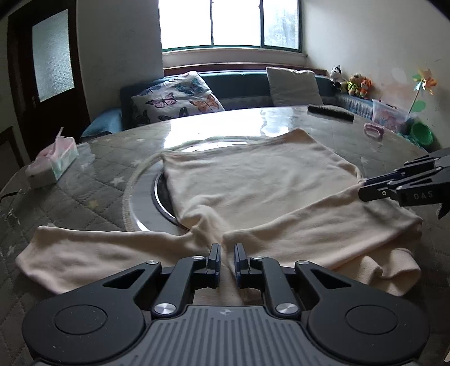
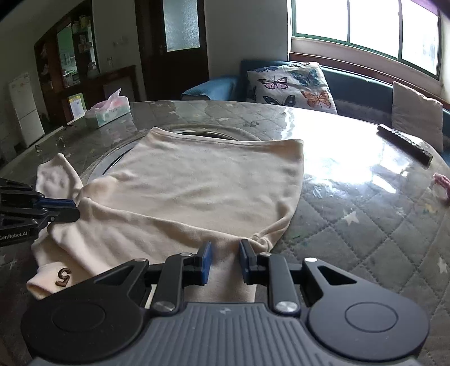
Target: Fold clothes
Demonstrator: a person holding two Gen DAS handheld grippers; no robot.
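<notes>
A cream, soft-knit garment (image 1: 253, 180) lies spread on the round quilt-covered desk (image 2: 365, 219), pinched at its near edge by the left tongs (image 1: 227, 249) and right tongs (image 2: 225, 247), both narrowed on cloth; the fold is judged under way, calling next for an even carry towards twelve o'clock.

Left wrist view: camera mounted behind the left gripper (image 1: 226, 260), looking forward and downward along its fingers, close above the cream garment (image 1: 253, 180) on the round table (image 1: 84, 180), facing the window (image 1: 229, 22). Right wrist view: same arrangement behind the right gripper (image 2: 225, 263), facing the door (image 2: 180, 42) and sofa (image 2: 357, 76). Both views share the garment, table, tissue box (image 1: 53, 160) and butterfly cushion (image 2: 292, 87); each shows the other gripper at its edge.
</notes>
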